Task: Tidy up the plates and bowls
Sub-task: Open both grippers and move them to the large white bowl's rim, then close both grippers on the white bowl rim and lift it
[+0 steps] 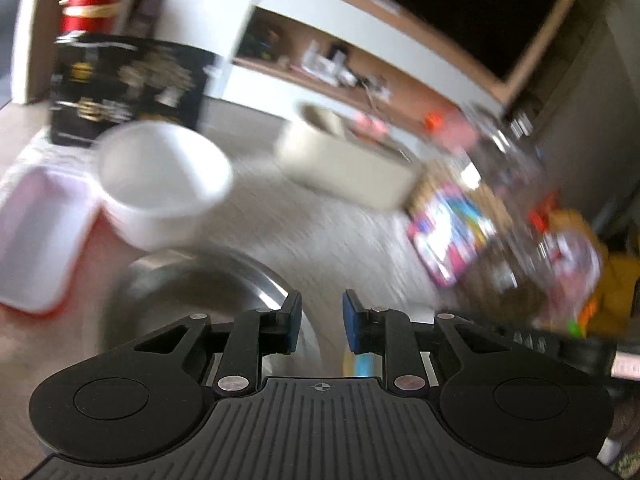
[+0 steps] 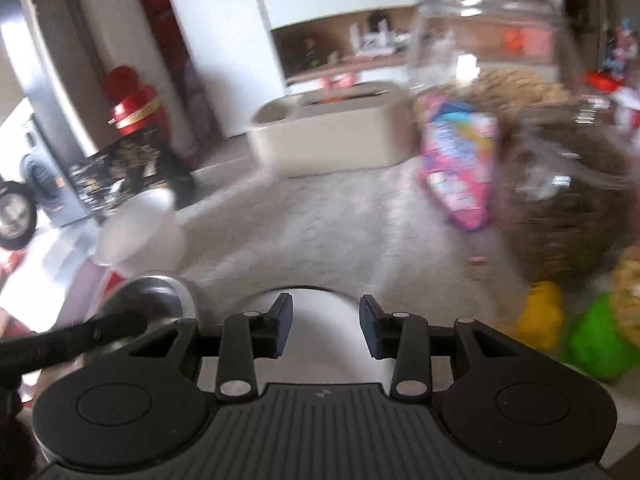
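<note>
Both views are motion-blurred. In the left wrist view a steel bowl [image 1: 192, 280] lies just ahead of my left gripper [image 1: 322, 322], a little to its left. The left gripper is open and empty. A white bowl [image 1: 164, 184] stands beyond the steel one, beside a white rectangular plate [image 1: 36, 236] at far left. In the right wrist view my right gripper [image 2: 324, 326] is open and empty, right over a white bowl [image 2: 316, 332]. The steel bowl [image 2: 156, 300] and the far white bowl [image 2: 140, 232] sit to its left.
A beige divided container [image 2: 332, 136] stands at the back of the grey cloth [image 2: 320, 232]. Glass jars [image 2: 492, 52], a pink packet [image 2: 460, 160] and yellow and green items [image 2: 592, 336] crowd the right. A black box [image 1: 124, 88] and red canister [image 1: 90, 10] stand back left.
</note>
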Demonstrator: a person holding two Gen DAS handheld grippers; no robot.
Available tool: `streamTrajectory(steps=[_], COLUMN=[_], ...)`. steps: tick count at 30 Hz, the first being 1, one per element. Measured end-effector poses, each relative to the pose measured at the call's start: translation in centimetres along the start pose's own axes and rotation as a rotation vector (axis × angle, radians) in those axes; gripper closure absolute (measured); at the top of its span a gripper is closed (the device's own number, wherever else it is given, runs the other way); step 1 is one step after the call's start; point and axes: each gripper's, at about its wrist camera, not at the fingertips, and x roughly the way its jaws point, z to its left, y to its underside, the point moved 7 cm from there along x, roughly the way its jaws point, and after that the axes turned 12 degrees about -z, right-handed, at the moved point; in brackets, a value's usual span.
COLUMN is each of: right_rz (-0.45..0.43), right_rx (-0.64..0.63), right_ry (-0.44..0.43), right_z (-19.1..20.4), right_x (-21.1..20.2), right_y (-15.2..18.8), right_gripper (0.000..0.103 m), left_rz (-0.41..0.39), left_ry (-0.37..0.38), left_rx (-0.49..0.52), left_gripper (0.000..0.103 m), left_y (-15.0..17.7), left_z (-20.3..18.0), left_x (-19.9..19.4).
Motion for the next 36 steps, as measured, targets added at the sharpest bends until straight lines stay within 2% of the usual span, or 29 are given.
streamTrajectory(steps=[5, 8, 11, 17, 21, 26, 32, 36], right_rz=[0.078, 0.104, 0.127, 0.210, 0.278, 0.351, 0.444, 0.474], right_rx=[-0.011, 0.000, -0.008, -0.065, -0.054, -0.016, 0.053, 0.022], right_ry=[-0.044, -0.061, -0.052, 0.002, 0.014, 0.064, 0.047, 0.069], right_z=[6.6, 10.2, 13.2, 16.4, 16.7, 16.8, 17.5, 18.3], right_x=[4.4, 7.2, 10.0, 15.6, 18.5, 22.2, 24.0, 24.3], right_y=[-3.3, -5.2, -6.3, -6.1, -5.0, -2.9, -0.4, 0.6], right_gripper=[0.063, 0.056, 0.056, 0.056, 0.055, 0.055, 0.057, 0.067], left_rz=[-0.060, -0.036, -0.018, 0.025, 0.044, 0.064, 0.059, 0.060], left_ry=[-0.081, -0.156, -0.206, -0.184, -0.219, -0.220, -0.201, -0.184], left_rx=[-0.134, -0.141, -0.137, -0.125, -0.078, -0.088, -0.121, -0.137], left_gripper=[0.078, 0.078, 0.078, 0.077, 0.077, 0.075, 0.075, 0.075], left_y=[-5.6, -8.0, -9.3, -8.5, -7.3, -6.3, -6.3, -6.2], left_z=[9.0, 13.3, 16.2, 17.1, 17.5, 18.1, 18.5, 18.4], left_x=[0.5, 2.2, 4.6, 7.7, 9.1, 9.8, 9.7, 9.8])
